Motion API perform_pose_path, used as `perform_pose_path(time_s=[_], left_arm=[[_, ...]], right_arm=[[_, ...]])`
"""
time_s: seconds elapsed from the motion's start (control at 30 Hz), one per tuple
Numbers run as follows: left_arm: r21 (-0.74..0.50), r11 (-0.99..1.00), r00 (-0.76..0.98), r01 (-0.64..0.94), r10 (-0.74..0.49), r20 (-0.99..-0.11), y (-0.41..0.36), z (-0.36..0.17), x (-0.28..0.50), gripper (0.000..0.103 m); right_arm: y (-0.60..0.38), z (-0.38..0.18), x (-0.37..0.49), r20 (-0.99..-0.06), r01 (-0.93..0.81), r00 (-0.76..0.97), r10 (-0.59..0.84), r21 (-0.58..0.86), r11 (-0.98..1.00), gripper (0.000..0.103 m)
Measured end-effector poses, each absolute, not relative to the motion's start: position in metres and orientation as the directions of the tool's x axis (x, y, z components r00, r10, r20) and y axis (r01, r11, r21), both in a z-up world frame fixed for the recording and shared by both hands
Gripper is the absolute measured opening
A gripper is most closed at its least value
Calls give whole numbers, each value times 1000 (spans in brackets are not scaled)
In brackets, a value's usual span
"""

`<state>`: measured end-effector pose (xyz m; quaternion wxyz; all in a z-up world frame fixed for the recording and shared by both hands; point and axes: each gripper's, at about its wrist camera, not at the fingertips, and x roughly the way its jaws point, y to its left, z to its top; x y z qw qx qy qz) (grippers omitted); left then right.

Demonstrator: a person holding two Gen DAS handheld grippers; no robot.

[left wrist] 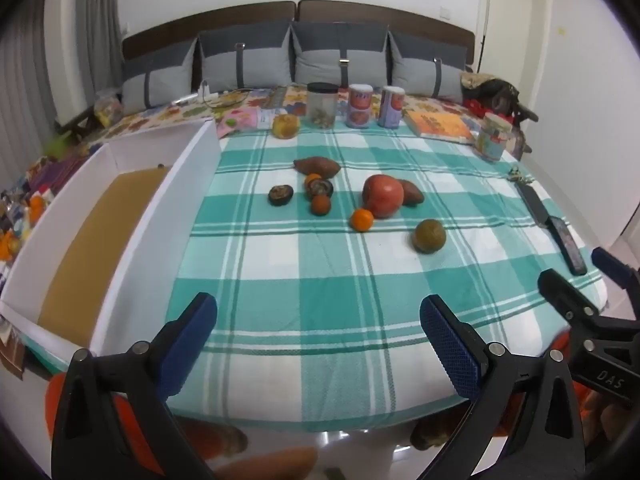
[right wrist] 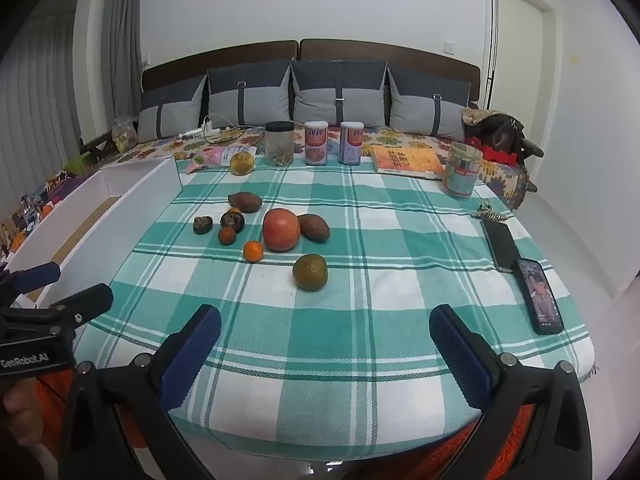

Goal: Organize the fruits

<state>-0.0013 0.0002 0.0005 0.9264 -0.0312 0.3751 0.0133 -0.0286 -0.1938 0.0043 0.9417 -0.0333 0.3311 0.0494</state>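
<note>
Your left gripper [left wrist: 318,344] and right gripper [right wrist: 326,354] both hang wide open and empty over the near edge of the checked cloth [right wrist: 360,320], with bare cloth ahead. The fruits [right wrist: 280,229] cluster mid-table, farther in. The white box [left wrist: 132,236] lines the left edge; two phones [right wrist: 538,294] lie along the right.

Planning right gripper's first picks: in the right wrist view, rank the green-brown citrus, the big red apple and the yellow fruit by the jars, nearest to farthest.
1. Green-brown citrus, centre, closest to the right gripper.
2. Big red apple, mid-table, slightly left.
3. Yellow fruit, far edge, left of the jars.
</note>
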Motion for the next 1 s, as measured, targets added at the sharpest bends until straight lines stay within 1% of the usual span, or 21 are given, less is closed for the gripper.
perform_pose_path(time_s=[0.1,0.17,0.23,0.37,0.47,0.6,0.73,0.8,0.87,0.93,1.0], left_arm=[[-46,999,737,-27,-11,-676,1,0,-8,102],[-28,999,727,-38,9,-686,-5,-1,-6,102],[-2,999,733,-40,28,-680,-12,-3,-5,102],[7,999,739,-33,30,-673,-16,2,-8,102],[14,999,738,-37,37,-674,-17,2,-7,102],[17,999,734,-50,48,-677,-15,0,-7,102],[21,997,734,-76,70,-676,-10,1,-5,102],[18,996,737,-86,76,-671,-5,0,-6,102],[14,995,735,-97,81,-673,-2,-1,-4,102],[11,994,734,-107,87,-674,0,-3,-3,102],[13,993,729,-117,94,-678,2,-7,-3,102]], right_arm=[[-193,4,-28,-627,-114,777,65,-38,993,103],[-192,3,-25,-633,-112,771,70,-26,993,103],[-195,15,-16,-635,-113,767,87,-1,994,103],[-200,27,-26,-600,-116,793,101,13,993,103],[-198,13,-37,-561,-117,821,107,18,993,103],[-199,5,-35,-563,-117,818,120,41,992,103],[-204,12,-42,-491,-66,867,79,44,997,103],[-211,18,-43,-457,-65,884,100,93,994,103],[-214,14,-35,-478,-92,866,147,135,987,103],[-213,7,-30,-515,-58,851,106,110,992,103],[-211,1,-28,-538,-57,837,101,97,994,103]])
